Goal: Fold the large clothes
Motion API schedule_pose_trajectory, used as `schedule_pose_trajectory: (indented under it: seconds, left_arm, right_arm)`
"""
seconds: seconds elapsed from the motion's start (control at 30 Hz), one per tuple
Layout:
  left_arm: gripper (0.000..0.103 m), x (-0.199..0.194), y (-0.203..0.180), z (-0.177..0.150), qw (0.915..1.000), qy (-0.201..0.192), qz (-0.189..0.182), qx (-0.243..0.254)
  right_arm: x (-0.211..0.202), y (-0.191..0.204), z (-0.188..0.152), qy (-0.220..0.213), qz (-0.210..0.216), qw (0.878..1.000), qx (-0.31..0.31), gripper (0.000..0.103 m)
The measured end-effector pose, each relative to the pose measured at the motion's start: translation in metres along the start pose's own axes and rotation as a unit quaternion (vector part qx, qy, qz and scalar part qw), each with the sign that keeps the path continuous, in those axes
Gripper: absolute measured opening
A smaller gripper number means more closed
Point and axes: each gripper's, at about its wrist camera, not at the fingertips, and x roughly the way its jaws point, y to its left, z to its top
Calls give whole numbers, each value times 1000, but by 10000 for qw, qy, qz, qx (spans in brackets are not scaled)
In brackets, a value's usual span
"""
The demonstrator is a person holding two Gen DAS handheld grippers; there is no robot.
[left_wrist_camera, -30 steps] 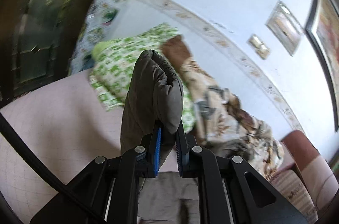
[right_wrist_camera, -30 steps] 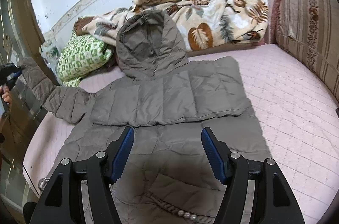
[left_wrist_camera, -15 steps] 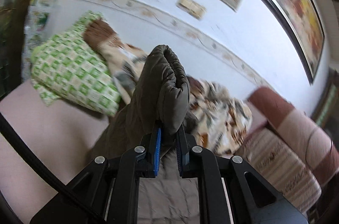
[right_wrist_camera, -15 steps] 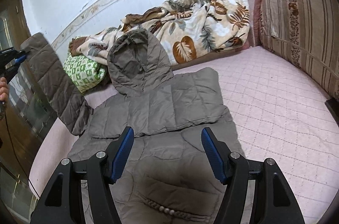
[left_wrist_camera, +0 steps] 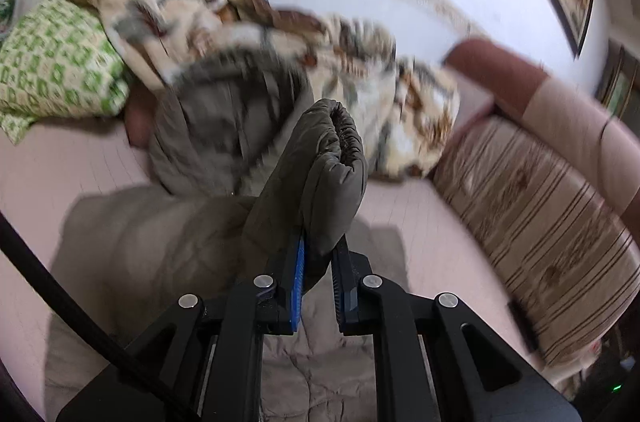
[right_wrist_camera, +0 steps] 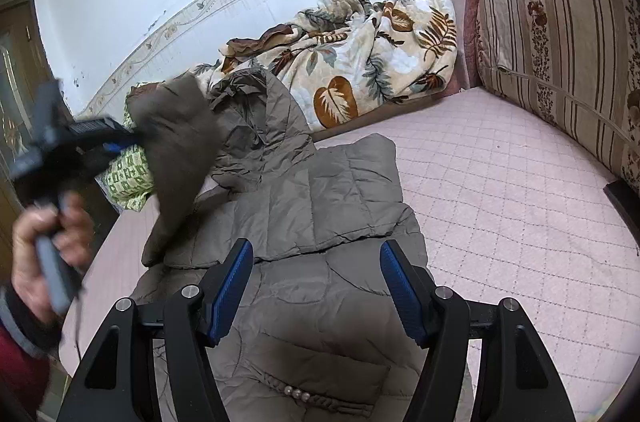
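A grey-brown hooded puffer jacket [right_wrist_camera: 320, 206] lies spread on the pink quilted bed, one sleeve folded across its chest. My left gripper [left_wrist_camera: 318, 250] is shut on the other sleeve's cuff [left_wrist_camera: 324, 166] and holds it raised above the jacket body [left_wrist_camera: 160, 242]. In the right wrist view that sleeve [right_wrist_camera: 176, 142] hangs blurred from the left gripper [right_wrist_camera: 96, 138] over the jacket's left shoulder. My right gripper [right_wrist_camera: 316, 282] is open and empty, hovering above the jacket's lower part. The hood [right_wrist_camera: 260, 110] lies toward the wall.
A leaf-print blanket [right_wrist_camera: 360, 54] and a green patterned pillow [left_wrist_camera: 56, 62] lie along the wall behind the jacket. A striped cushion [right_wrist_camera: 560, 54] borders the bed on the right. Bare pink mattress [right_wrist_camera: 500, 202] extends right of the jacket.
My left gripper has swung the raised sleeve from the bed's left edge in over the jacket. The right gripper has stayed open above the lower jacket.
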Motion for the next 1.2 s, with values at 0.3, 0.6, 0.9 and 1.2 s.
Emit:
schedule_pose_trajectory:
  seconds: [0.3,0.6,0.9,1.2]
  left_arm:
    - [13,77,-29,-78,9933,849,361,697]
    - [45,72,-39,-101,9865,1240,-37,1067]
    - [53,9,53,-45,9928,529,749,770]
    - [53,23,178,-35,9777,735,1969,3]
  right_arm:
    - [5,3,1,32,25,10000,-54,70]
    - [13,3,1,75,-43,10000,13,70]
    - [57,18,13,191,-384,9987,-265,57]
    - [145,48,21,576,-473,9946,-726,46]
